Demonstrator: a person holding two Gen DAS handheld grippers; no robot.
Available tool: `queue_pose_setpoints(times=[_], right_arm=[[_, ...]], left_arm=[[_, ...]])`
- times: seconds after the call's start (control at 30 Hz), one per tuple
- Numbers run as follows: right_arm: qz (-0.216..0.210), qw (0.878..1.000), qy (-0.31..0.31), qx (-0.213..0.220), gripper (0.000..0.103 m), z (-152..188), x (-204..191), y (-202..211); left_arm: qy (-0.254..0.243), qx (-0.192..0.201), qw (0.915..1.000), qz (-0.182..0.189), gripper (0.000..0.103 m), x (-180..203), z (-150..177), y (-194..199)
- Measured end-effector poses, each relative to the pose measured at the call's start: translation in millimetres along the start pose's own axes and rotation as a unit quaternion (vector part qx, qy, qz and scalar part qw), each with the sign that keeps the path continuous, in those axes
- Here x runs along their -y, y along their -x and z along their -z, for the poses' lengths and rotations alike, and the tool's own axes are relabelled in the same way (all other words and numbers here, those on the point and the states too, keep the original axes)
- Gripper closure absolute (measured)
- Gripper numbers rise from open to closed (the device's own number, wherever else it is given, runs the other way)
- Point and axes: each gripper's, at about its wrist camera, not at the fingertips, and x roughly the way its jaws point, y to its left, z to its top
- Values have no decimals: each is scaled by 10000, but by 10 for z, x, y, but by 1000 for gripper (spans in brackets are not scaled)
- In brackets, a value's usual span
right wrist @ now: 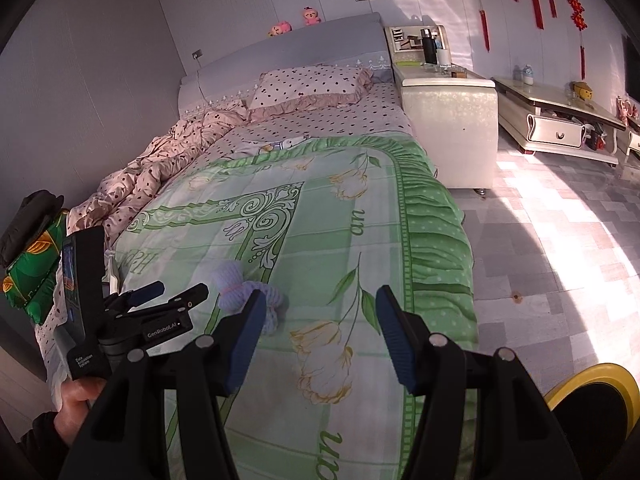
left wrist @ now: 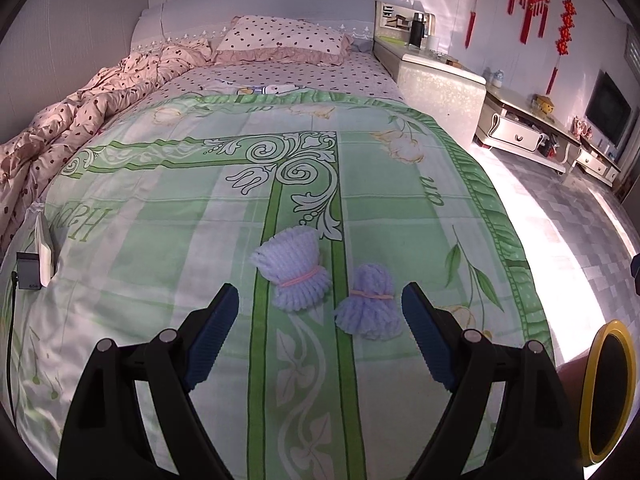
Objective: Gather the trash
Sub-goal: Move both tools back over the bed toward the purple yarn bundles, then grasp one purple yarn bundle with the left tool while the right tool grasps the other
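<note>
Two pale lilac yarn bundles lie on the green bedspread [left wrist: 168, 240], each tied with a thin band. The larger bundle [left wrist: 292, 268] is on the left and the smaller bundle [left wrist: 368, 306] just right of it. My left gripper [left wrist: 320, 296] hovers open just short of them, nothing between its pads. In the right wrist view the right gripper [right wrist: 322, 300] is open over the bed. Its left finger [right wrist: 248, 328] hides part of the bundles [right wrist: 234, 282]. The left gripper [right wrist: 176, 292] and the hand holding it [right wrist: 76, 396] show at the left.
A black bin with a yellow rim [left wrist: 608, 392] stands on the floor by the bed's near right corner. A crumpled pink quilt [left wrist: 80, 120] and a pillow [left wrist: 280, 40] lie further up. A white bedside cabinet [left wrist: 436, 80] and a low TV stand [left wrist: 528, 128] line the right wall.
</note>
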Motion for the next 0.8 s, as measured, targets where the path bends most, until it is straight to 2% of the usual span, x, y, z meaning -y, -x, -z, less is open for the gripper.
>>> queue_pose_setpoints(times=[0.23, 0.53, 0.7, 0.8], right_arm=[[-214, 9985, 2, -496, 49, 110, -211, -733], [-328, 9943, -78, -1016, 49, 336, -353, -1575], [-359, 9929, 66, -1128, 49, 390, -454, -1901], [-396, 9935, 184, -1050, 49, 377, -521, -2005]], left_arm=[[300, -209, 9992, -165, 23, -318, -18, -482], [792, -435, 9958, -112, 24, -567, -15, -1070], [1051, -467, 9932, 154, 24, -649, -10, -1317], [1094, -392, 9927, 333, 28, -649, -34, -1379]])
